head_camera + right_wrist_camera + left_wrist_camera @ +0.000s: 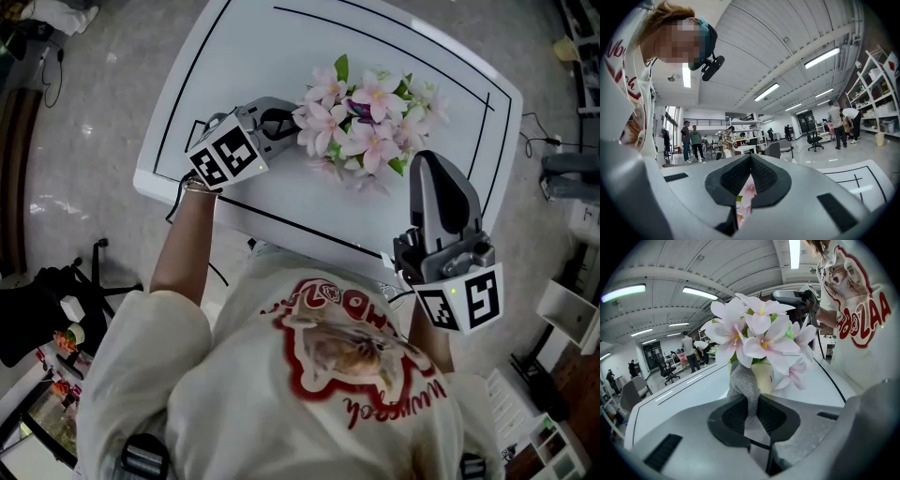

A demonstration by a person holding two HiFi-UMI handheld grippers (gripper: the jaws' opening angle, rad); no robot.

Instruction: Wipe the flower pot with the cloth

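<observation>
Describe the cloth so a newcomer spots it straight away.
On the white table stands a cream flower pot of pink blossoms. Against its side is the cloth, pinched in the left gripper: grey and mesh-textured, unlike the smooth pot and petals.

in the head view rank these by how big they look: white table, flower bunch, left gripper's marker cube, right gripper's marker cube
1. white table
2. flower bunch
3. left gripper's marker cube and right gripper's marker cube: look alike; the right sits nearer the camera, so unranked
</observation>
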